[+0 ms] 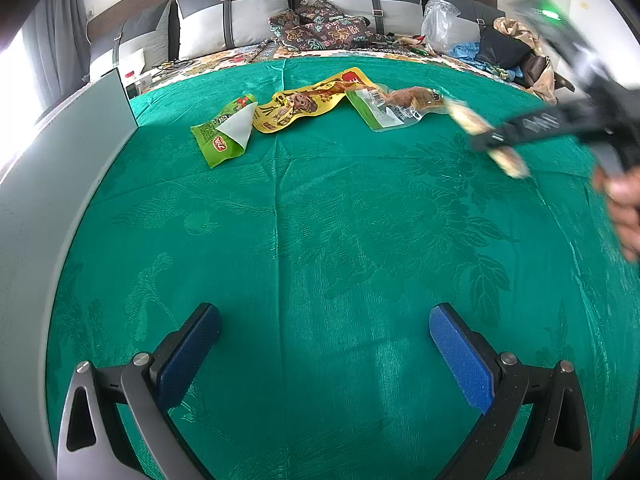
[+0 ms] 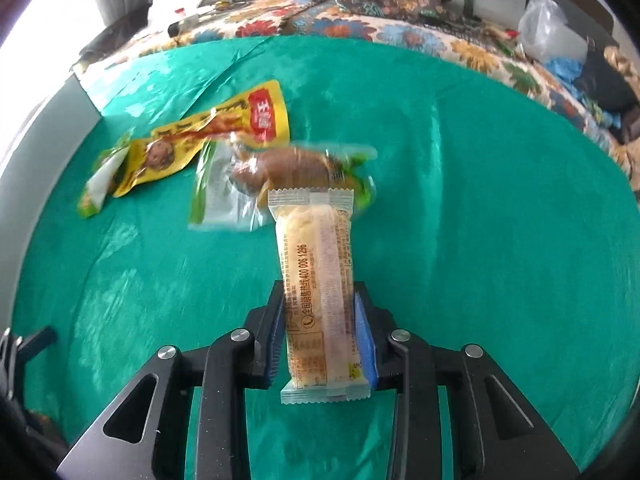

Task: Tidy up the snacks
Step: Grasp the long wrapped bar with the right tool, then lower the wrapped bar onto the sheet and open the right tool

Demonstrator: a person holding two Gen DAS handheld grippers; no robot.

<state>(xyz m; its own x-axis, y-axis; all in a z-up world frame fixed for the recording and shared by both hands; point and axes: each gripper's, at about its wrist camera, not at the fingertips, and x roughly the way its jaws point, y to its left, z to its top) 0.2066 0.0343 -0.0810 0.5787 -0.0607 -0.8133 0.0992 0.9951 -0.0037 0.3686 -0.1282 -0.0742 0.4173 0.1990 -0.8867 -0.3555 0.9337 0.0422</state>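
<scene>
My right gripper is shut on a pale yellow snack bar in a clear wrapper, which sticks out forward above the green cloth. In the left wrist view the right gripper and the snack bar are blurred at the right, just right of the row of packets. That row lies on the cloth: a green packet, a yellow packet, and a clear packet with brown food. My left gripper stands open over bare cloth, with nothing between its fingers.
A grey panel runs along the left edge of the cloth. Behind the cloth are grey pillows, patterned cushions, a plastic bag and piled clothes. A person's hand holds the right gripper.
</scene>
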